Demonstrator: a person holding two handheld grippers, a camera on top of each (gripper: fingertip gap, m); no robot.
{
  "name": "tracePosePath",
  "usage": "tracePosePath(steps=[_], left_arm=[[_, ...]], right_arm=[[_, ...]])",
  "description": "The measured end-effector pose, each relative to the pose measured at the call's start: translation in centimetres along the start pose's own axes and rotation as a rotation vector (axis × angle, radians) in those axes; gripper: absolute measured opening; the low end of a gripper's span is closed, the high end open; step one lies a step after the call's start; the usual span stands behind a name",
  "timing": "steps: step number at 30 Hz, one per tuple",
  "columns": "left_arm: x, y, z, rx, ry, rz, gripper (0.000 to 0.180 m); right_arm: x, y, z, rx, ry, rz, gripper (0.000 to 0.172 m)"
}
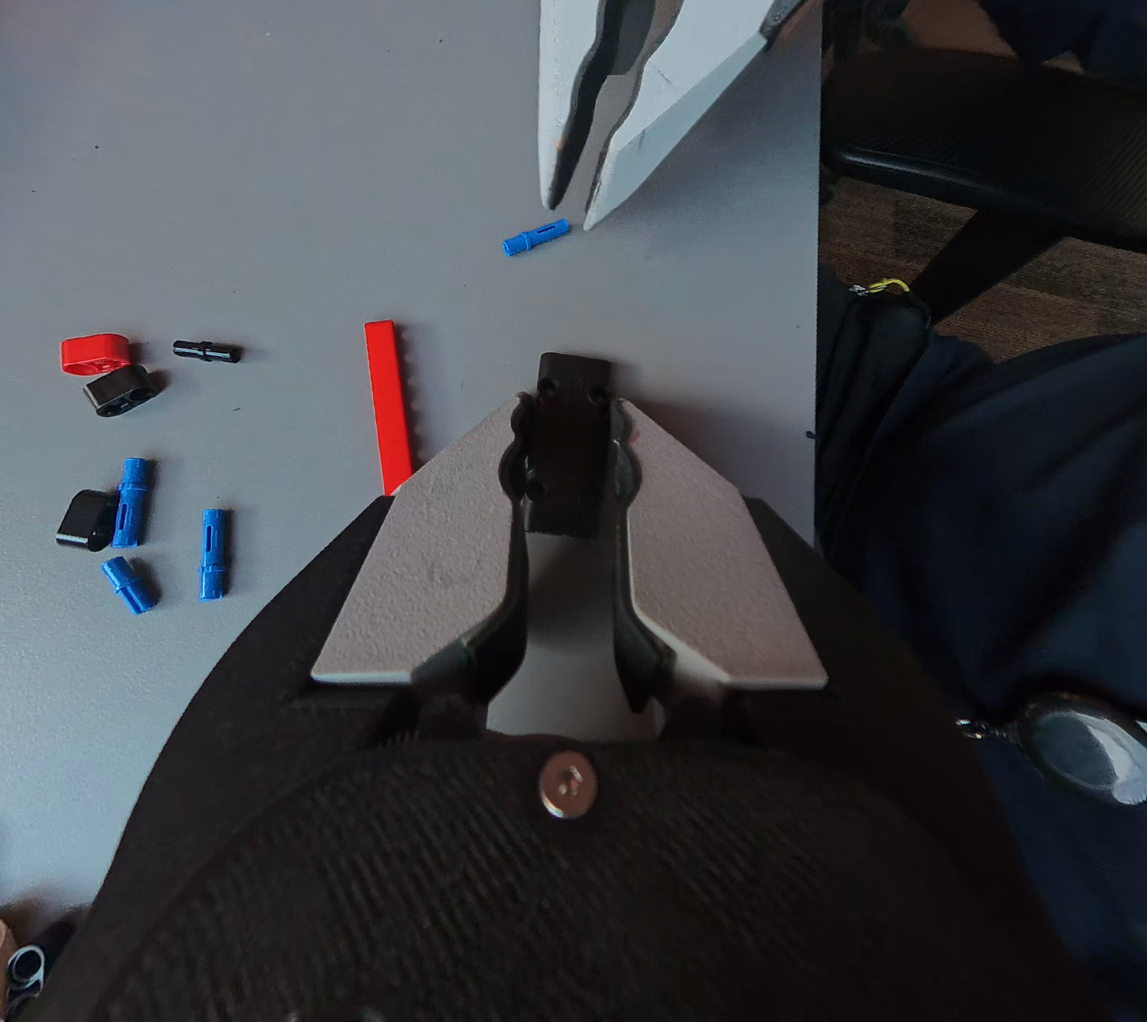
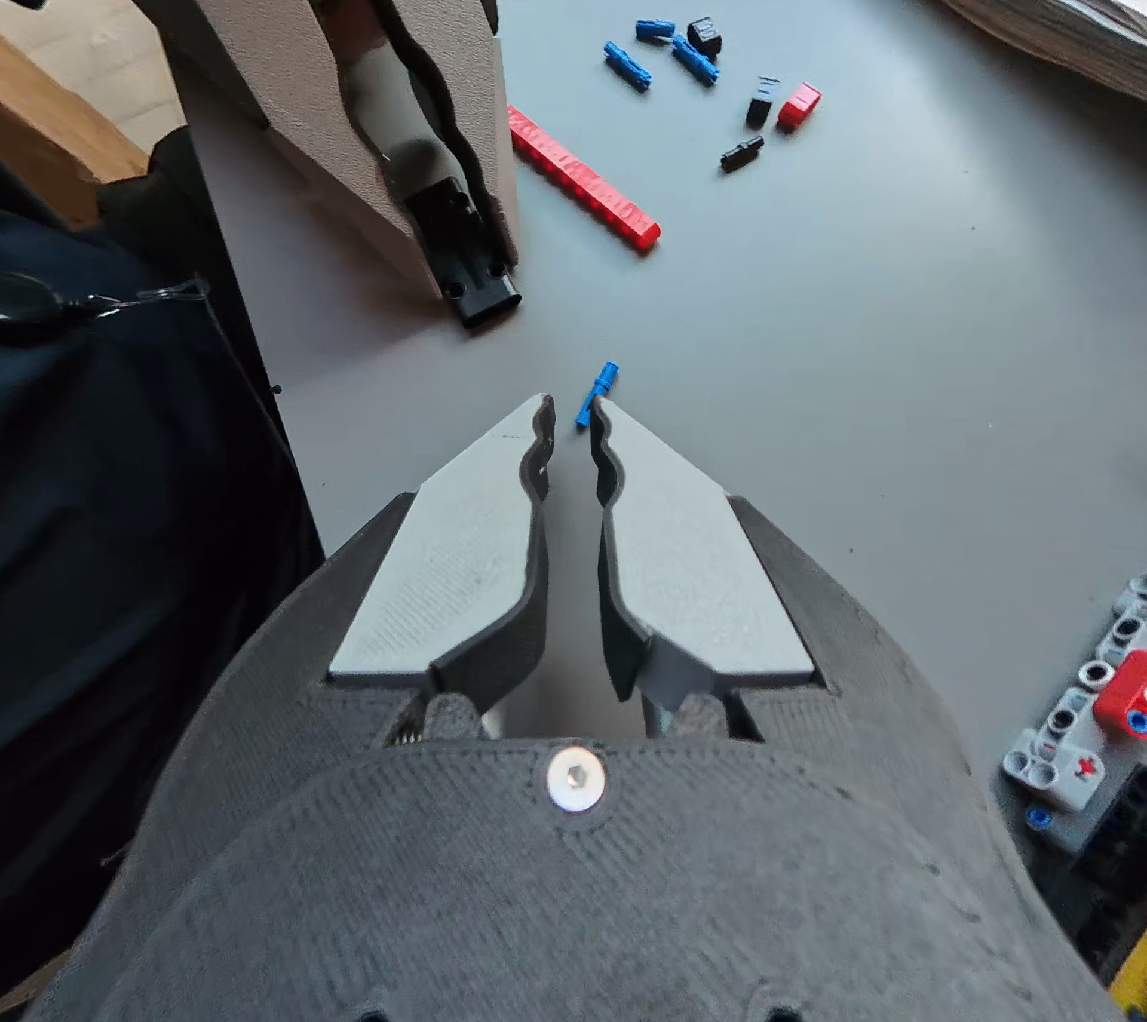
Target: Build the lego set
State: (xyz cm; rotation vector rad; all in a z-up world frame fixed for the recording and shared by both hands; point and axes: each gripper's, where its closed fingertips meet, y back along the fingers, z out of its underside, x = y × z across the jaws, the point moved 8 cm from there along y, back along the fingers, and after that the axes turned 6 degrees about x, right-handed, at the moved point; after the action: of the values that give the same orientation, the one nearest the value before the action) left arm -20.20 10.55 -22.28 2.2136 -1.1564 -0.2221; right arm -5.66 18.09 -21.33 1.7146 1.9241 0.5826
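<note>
Clamping a black beam (image 1: pixel 571 433), the left gripper (image 1: pixel 570 409) hovered near a red beam (image 1: pixel 388 406); the right gripper (image 2: pixel 570 402), jaws parted, hung over a blue pin (image 2: pixel 597 393).

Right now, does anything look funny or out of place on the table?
One blue pin lies alone by the right gripper, far from the other blue pins. Nothing looks broken or spilled.

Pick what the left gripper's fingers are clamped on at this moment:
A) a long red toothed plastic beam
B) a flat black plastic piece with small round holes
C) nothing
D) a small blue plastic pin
B: the left gripper has its fingers closed on both sides of the flat black plastic piece with small round holes, while the small blue plastic pin lies free on the grey table.
</note>
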Motion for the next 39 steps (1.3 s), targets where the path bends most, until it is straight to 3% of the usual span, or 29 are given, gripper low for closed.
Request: tracePosePath(steps=[5, 10, 17, 28, 39], left_arm=[[0.0, 0.0, 0.0, 0.000, 0.005, 0.003, 0.023], [0.0, 0.0, 0.0, 0.000, 0.003, 0.002, 0.023], [0.1, 0.0, 0.0, 0.000, -0.001, 0.012, 0.026], [0.3, 0.3, 0.3, -0.012, -0.051, 0.040, 0.023], [0.6, 0.7, 0.6, -0.025, -0.096, 0.141, 0.023]], right_arm=[[-0.3, 0.2, 0.0, 0.004, 0.007, 0.157, 0.011], [-0.9, -1.0, 0.7, 0.006, -0.014, 0.198, 0.016], [-0.8, -1.0, 0.9, 0.019, 0.003, 0.253, 0.002], [-3.0, -0.7, 0.5, 0.077, 0.097, 0.111, 0.001], [-3.6, -2.4, 0.0, 0.019, 0.201, -0.081, 0.001]])
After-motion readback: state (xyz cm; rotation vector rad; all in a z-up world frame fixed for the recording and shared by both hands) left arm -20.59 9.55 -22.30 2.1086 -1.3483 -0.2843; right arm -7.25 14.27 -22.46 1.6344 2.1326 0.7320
